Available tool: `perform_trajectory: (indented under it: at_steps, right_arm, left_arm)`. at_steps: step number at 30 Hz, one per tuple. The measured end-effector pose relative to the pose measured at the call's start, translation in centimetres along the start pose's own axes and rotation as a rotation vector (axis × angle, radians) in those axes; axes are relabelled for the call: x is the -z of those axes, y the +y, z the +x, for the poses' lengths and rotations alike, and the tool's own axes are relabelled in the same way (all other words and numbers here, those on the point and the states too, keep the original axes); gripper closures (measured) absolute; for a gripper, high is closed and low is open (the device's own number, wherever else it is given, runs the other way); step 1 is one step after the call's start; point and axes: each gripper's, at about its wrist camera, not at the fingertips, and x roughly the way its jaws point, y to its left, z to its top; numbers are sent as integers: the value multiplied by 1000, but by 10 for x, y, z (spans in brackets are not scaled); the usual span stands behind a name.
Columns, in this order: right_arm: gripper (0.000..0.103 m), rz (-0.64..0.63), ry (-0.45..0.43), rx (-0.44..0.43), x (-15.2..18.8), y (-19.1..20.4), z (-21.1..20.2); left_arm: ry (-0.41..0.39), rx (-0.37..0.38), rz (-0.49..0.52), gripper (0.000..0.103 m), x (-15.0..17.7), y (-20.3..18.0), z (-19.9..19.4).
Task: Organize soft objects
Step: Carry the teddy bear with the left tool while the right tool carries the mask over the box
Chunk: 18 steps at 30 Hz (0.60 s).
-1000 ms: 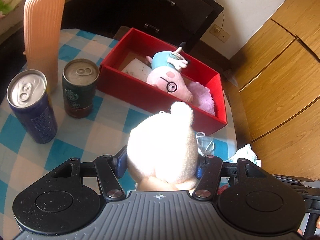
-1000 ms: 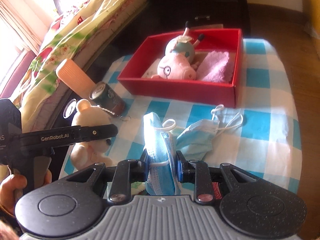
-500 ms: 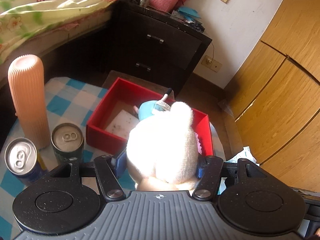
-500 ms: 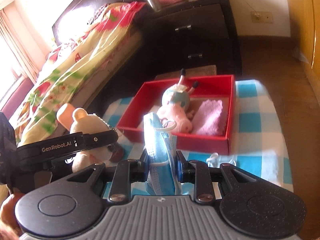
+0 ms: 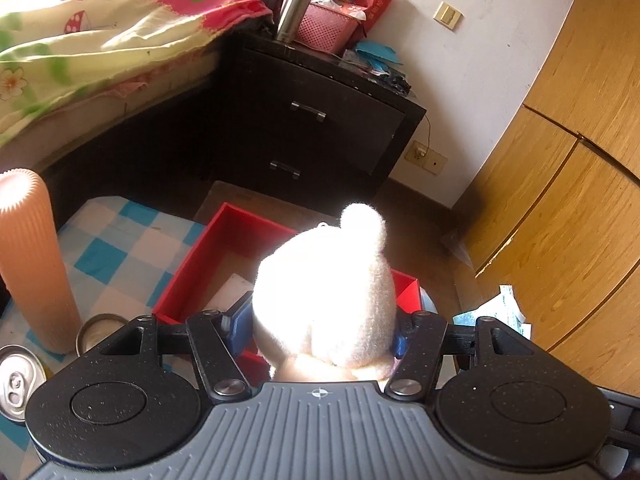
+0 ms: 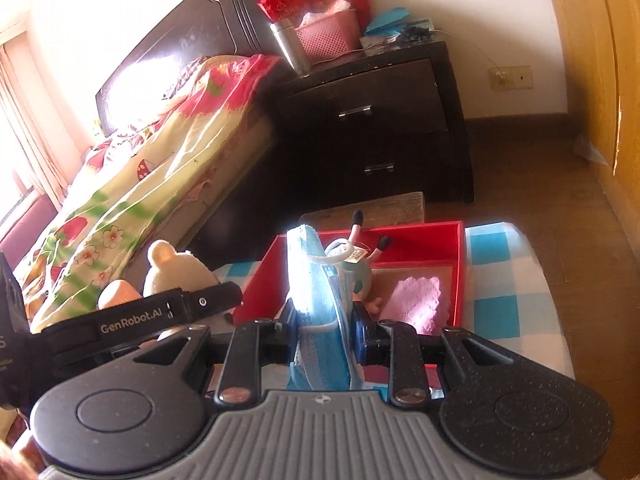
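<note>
My left gripper is shut on a cream plush bear, held in the air in front of the red box. The same bear shows at the left of the right wrist view, behind the left gripper's black body. My right gripper is shut on a folded blue face mask that stands upright between its pads. Inside the red box lie a pink pig plush, mostly hidden by the mask, and a pink cloth.
The blue-and-white checked table carries a tall ribbed peach bottle and two drink cans at the left. Beyond it stand a dark nightstand, a bed with a floral quilt and wooden wardrobe doors.
Both grippers have risen and tilted up with the bear and the mask still in them. The box and table have sunk low in both views, with more of the room showing.
</note>
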Motion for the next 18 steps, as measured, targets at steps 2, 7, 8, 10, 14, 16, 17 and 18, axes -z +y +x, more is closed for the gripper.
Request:
perform_trajectory:
  at_steps: [2, 7, 8, 10, 14, 16, 17, 18]
  right_arm:
    - [98, 5, 3, 7, -3, -3, 5]
    - [98, 4, -22, 35, -13, -6, 11]
    - [98, 7, -26, 38, -16, -7, 13]
    - [98, 26, -33, 39, -19, -11, 17]
    - [98, 46, -29, 57, -24, -16, 29]
    - [98, 47, -25, 75, -24, -18, 37]
    - [98, 46, -18, 83, -24, -19, 42]
    - [98, 45, -9, 91, -24, -20, 47]
  left_arm:
    - [-7, -12, 5, 41, -3, -2, 4]
    - [-23, -21, 17, 41, -10, -6, 12]
    - [-24, -25, 18, 41, -12, -6, 15]
    - [-27, -41, 21, 41, -15, -6, 19]
    - [-25, -64, 21, 41, -19, -4, 30]
    - [-19, -76, 25, 41, -22, -3, 37]
    - [-15, -85, 31, 41, -23, -3, 41]
    - [-12, -95, 35, 41, -23, -2, 44]
